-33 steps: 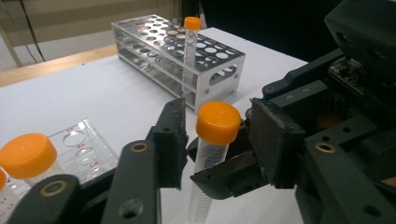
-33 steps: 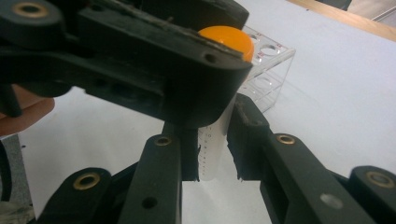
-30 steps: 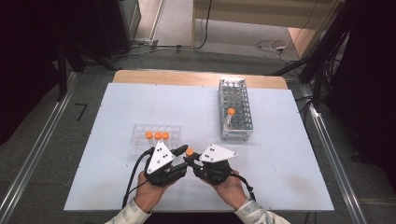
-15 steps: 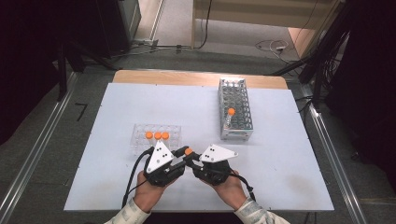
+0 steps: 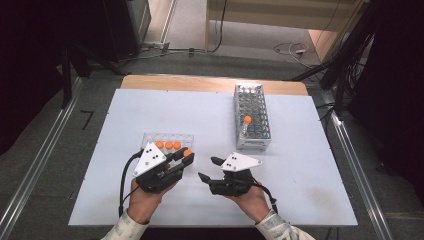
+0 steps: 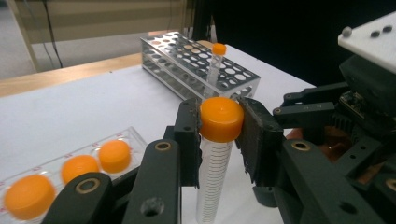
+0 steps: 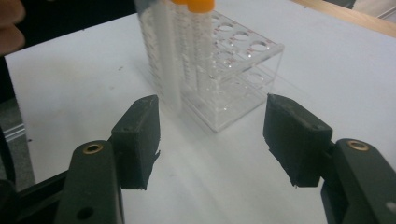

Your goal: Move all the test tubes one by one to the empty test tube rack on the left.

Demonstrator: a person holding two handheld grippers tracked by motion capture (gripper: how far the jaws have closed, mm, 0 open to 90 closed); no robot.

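Here left hand-held gripper (image 6: 219, 128) clamps tube (image 6: 212, 172) — bottom cut off; right hand-held gripper (image 7: 212, 135) just opened, probably empty.

Your left gripper (image 5: 186, 159) grips an orange-capped tube (image 5: 188, 153) just near of the clear rack (image 5: 150, 136); your right gripper (image 5: 207, 169), jaws just opened, holds nothing.

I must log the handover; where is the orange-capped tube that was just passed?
In the high view the orange-capped tube is in the left tool, held by its cap, just right of the clear rack.
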